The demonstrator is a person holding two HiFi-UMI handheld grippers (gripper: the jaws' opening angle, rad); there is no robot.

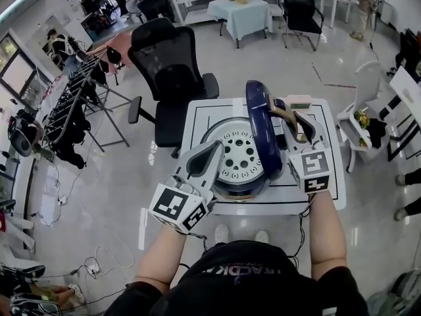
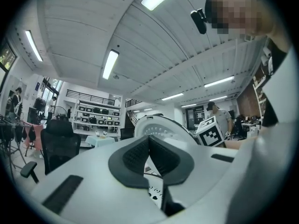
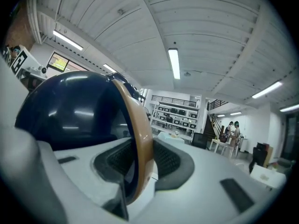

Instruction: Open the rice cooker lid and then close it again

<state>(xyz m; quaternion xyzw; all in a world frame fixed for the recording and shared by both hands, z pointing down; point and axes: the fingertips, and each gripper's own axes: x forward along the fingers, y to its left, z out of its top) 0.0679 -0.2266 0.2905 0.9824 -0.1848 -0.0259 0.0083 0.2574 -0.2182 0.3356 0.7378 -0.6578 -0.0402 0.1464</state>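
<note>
One rice cooker (image 1: 238, 155) with one raised lid (image 1: 260, 127) sits on one white table (image 1: 197, 110). There are two grippers: the left gripper (image 1: 216, 148) and the right gripper (image 1: 293, 120). At the top of the frame are at least two black office chairs (image 1: 172, 68) (image 1: 299, 4) and one cloth-covered table (image 1: 243, 10).

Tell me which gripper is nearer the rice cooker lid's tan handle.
Right. The right gripper is clamped on the tan handle on the outer side of the raised lid; the left gripper, shut and empty, is across the lid, facing its inner side.

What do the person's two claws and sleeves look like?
The left claw and right claw are pale grey shells with dark ribbed pads. Each carries a white cube with black square markers. The person wears a black short-sleeved top.
</note>
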